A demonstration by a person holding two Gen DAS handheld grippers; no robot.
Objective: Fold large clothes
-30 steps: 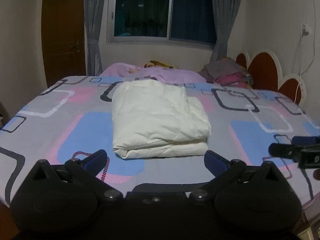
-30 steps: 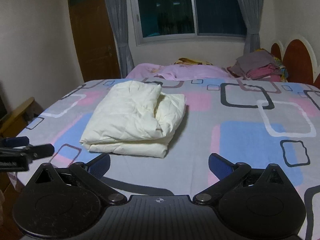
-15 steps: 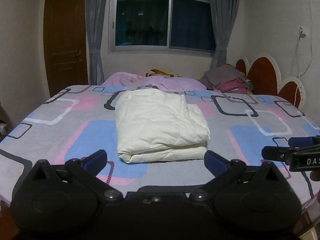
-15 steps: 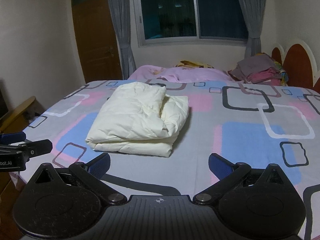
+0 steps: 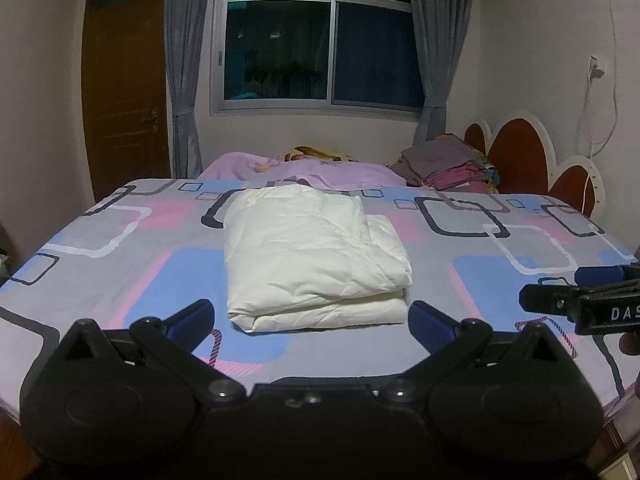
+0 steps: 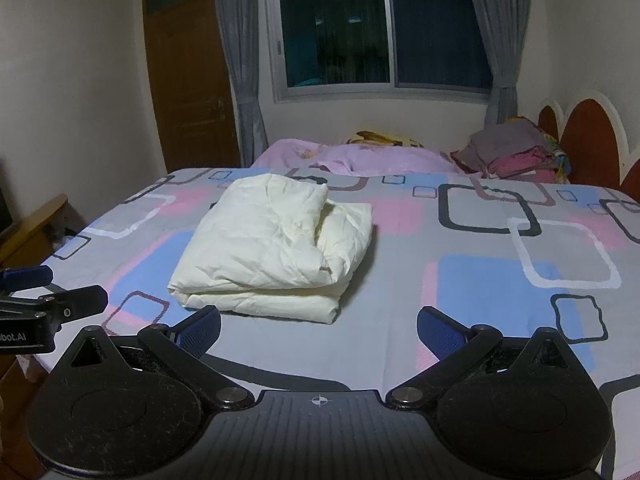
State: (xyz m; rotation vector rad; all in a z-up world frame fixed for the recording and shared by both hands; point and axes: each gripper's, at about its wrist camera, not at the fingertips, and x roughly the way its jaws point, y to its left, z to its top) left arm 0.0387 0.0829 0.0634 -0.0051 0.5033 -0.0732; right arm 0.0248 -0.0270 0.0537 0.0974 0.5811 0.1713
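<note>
Bedding fills most of both views: a bed sheet [image 5: 120,276] printed with grey, pink and blue squares covers the bed, and a folded cream garment [image 5: 312,256] lies on it near the middle, a little toward the near edge. The garment is a thick, puffy bundle stacked in layers, with its folded edge facing the near side and a lower layer sticking out on the right. From the right wrist view the same garment [image 6: 276,244] sits left of centre, its upper flap ending short of the layer below.

Both claws hang above the near edge of the bed, apart from the garment. The left gripper [image 5: 310,318] has its jaws spread wide with nothing between them; its blue pads [image 5: 192,316] frame the near end of the bundle. The right gripper [image 6: 318,330] is also spread wide and holds nothing. Each claw shows in the other's view: the right one at the right edge [image 5: 576,304], the left one at the left edge [image 6: 48,300].

At the far side lies a pink blanket [image 5: 320,170], and to its right a pile of folded clothes [image 5: 444,162] rests beside the red headboard [image 5: 516,152]. Behind are a dark window [image 5: 320,44], grey curtains [image 5: 180,80] and a brown door [image 5: 124,96].
</note>
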